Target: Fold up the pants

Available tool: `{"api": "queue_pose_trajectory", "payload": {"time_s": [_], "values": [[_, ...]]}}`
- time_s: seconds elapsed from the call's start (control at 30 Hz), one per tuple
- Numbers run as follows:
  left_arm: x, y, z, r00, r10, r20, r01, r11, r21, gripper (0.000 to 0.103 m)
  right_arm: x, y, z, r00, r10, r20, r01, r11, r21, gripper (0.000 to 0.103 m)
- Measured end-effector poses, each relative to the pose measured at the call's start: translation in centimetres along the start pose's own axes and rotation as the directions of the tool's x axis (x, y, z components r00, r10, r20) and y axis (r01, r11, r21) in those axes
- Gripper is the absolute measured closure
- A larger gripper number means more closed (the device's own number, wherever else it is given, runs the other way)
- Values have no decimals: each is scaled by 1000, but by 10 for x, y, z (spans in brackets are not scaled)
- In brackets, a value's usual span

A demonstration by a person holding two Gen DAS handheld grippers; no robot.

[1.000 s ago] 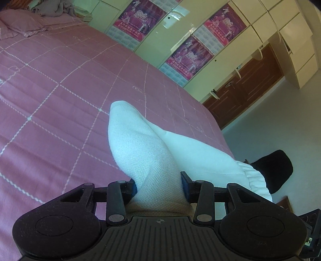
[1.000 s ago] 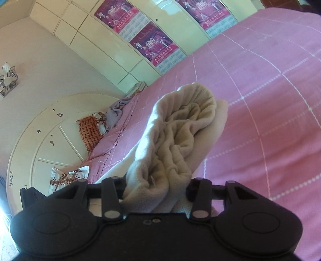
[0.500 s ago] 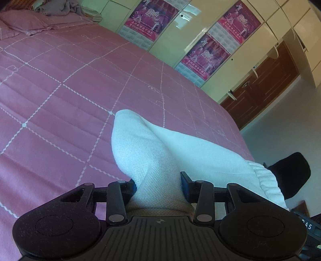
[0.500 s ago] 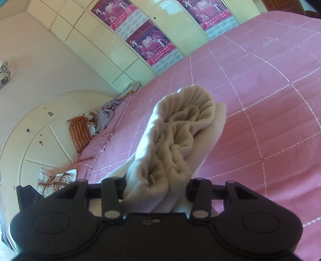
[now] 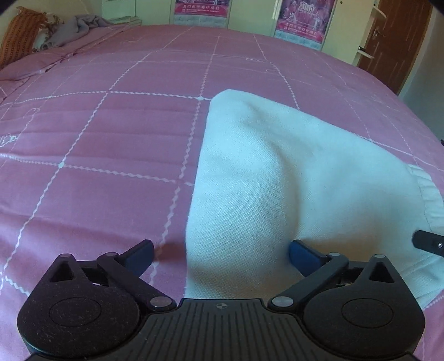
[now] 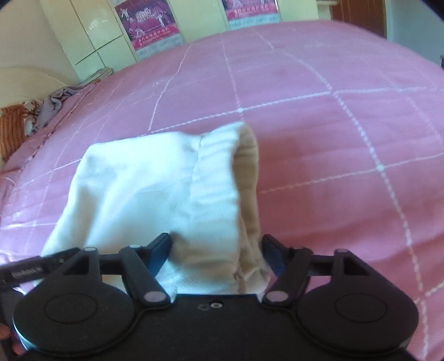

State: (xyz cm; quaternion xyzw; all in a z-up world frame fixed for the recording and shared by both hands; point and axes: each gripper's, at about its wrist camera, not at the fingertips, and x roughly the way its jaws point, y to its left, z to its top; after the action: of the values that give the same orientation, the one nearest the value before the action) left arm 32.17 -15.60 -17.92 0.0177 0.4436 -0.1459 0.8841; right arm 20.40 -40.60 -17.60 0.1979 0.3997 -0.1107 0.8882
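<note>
The white pants (image 5: 277,172) lie folded on the pink quilted bed (image 5: 97,166). My left gripper (image 5: 222,250) hovers low over their near edge. Its jaws are opening wide, the cloth lies loose between them and the left pad (image 5: 141,254) stands off it over the quilt. In the right wrist view the pants (image 6: 144,177) end in a ribbed waistband (image 6: 219,177) that runs up between the jaws of my right gripper (image 6: 216,243). These jaws are opening too, and the bunched cloth has slackened between them. A black tip of the right gripper (image 5: 427,241) shows at the left view's right edge.
An orange pillow (image 5: 19,36) and a grey garment (image 5: 80,26) lie at the head of the bed. Pale wardrobe doors with purple posters (image 5: 302,16) stand behind it, with a brown door (image 5: 394,41) to their right. Pink quilt (image 6: 333,138) spreads around the pants.
Both grippers came down to the bed with the pants and tipped downward. Their jaws spread apart, and the pinched-up cloth has dropped and spread flat on the quilt.
</note>
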Motion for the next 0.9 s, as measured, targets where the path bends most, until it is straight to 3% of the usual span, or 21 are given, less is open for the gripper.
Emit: {"api": "queue_pose_trajectory", "payload": {"time_s": [0.13, 0.2, 0.27, 0.33, 0.43, 0.47, 0.5, 0.57, 0.67, 0.77, 0.9], "values": [[-34, -6, -2, 987, 91, 129, -99, 993, 61, 0, -32, 3, -2, 995, -21, 94, 24, 999, -24, 39], [-44, -7, 5, 981, 90, 171, -99, 994, 47, 0, -48, 17, 2, 988, 3, 157, 10, 997, -80, 51], [-50, -11, 10, 978, 78, 194, -85, 996, 27, 0, -53, 38, 6, 983, 10, 183, 19, 987, -159, 55], [-44, -18, 11, 986, 52, 156, -60, 997, 47, 0, -47, 55, 8, 986, 32, 161, 3, 977, -212, 61], [-8, -28, -13, 998, 62, -21, -58, 986, 158, 0, -29, 62, -4, 994, -25, 108, 52, 967, -248, 62], [-6, -24, -24, 999, 42, -15, -39, 987, 155, 0, -19, 57, -10, 997, -46, 66, 61, 968, -245, 62], [-7, -16, -31, 1000, 15, 1, -15, 995, 94, 0, -8, 51, -18, 998, -56, 18, 59, 965, -254, 62], [-5, -3, -31, 999, -17, -40, 16, 1000, -24, 0, -2, 51, -35, 997, -64, 38, 73, 941, -331, 62], [-11, -12, -25, 999, 13, -38, -12, 999, 43, 0, -1, 53, -29, 997, -74, 20, 76, 949, -305, 62], [-30, -14, -21, 1000, 12, -26, -11, 999, 34, 0, -12, 54, -18, 999, -54, 0, 52, 965, -258, 62], [-39, -22, -27, 1000, 22, -16, -21, 998, 53, 0, -47, 57, -29, 991, -56, 124, 85, 966, -244, 60]]}}
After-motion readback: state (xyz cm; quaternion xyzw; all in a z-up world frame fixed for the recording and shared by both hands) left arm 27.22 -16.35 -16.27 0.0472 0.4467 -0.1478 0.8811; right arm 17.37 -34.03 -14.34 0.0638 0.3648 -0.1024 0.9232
